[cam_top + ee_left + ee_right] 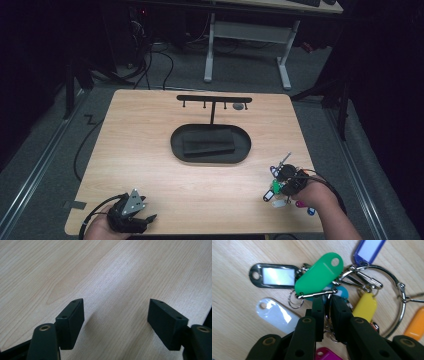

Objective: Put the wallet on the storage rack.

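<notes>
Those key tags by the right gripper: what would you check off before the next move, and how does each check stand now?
1. Right gripper closed on the key tags: ok, jaws nearly shut at the clip under the green tag.
2. Grip firm enough to lift: cannot tell.
3. One tag singled out: not ok, tags are bunched on a big ring.
4. Left gripper free: ok, open over bare table.
5. Black rack hooks free: ok for three; something grey hangs near its right end.
</notes>
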